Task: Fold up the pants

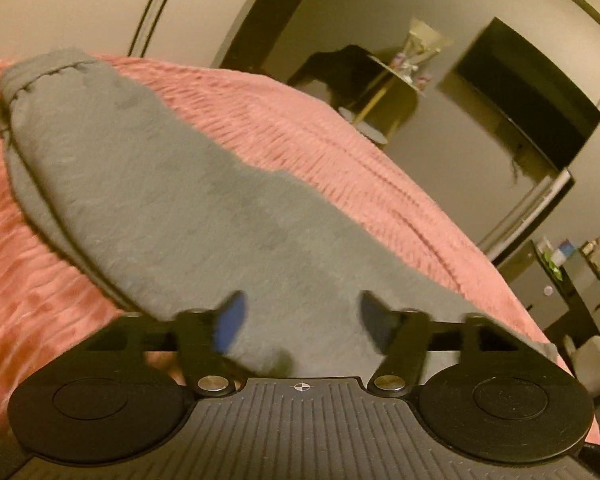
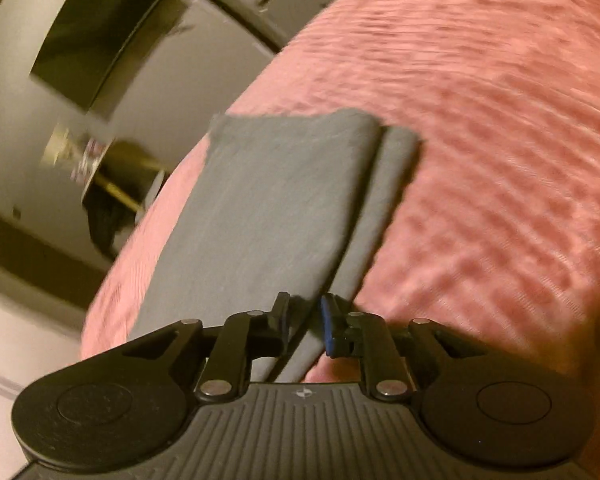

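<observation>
Grey pants (image 1: 172, 200) lie flat on a pink ribbed bedspread (image 1: 340, 152), waistband at the far left. My left gripper (image 1: 300, 316) is open, its blue-padded fingers (image 1: 232, 320) spread just over the near part of the pants. In the right wrist view the pants (image 2: 260, 208) lie with one leg stacked on the other, cuffs at the far end. My right gripper (image 2: 306, 320) is nearly closed around the edge of the upper leg layer, with a narrow gap between the pads (image 2: 329, 328). Both views are motion-blurred.
The pink bedspread (image 2: 500, 140) covers the whole bed. Beyond the bed's far edge are a dark screen (image 1: 520, 92) on the wall, a small gold-legged side table (image 1: 392, 76) with items, and a cabinet (image 1: 572, 280) at the right.
</observation>
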